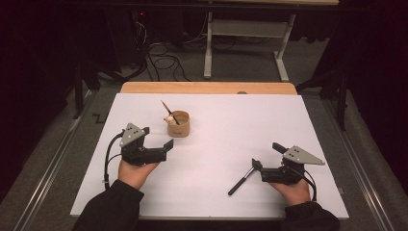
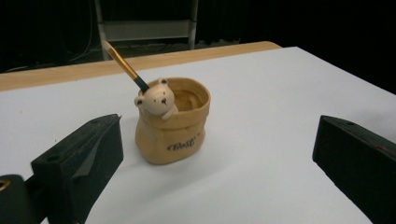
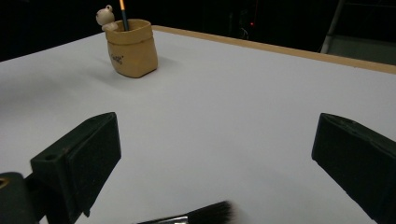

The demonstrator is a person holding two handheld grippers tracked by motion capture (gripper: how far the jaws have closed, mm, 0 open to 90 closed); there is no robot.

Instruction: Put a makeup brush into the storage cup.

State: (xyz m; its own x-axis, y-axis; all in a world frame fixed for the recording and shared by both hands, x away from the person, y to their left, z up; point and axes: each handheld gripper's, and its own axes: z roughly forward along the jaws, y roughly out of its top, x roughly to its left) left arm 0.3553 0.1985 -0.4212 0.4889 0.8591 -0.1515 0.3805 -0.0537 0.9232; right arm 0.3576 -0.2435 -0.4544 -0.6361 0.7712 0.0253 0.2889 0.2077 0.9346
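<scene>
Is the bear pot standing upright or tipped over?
Upright: the bear pot sits flat on its base on the white table, mouth facing up, with a pencil leaning inside.

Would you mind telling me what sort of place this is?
Probably a lab or recording room: a white-covered table on a dark floor, loose cables behind it, and a bare metal stand.

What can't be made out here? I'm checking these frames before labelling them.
- Pencil: lower end hidden inside the bear pot in the left gripper view.
- Pot lettering: too small and blurred to read.
- Brush: handle cut off by the bottom edge of the right gripper view.
</scene>
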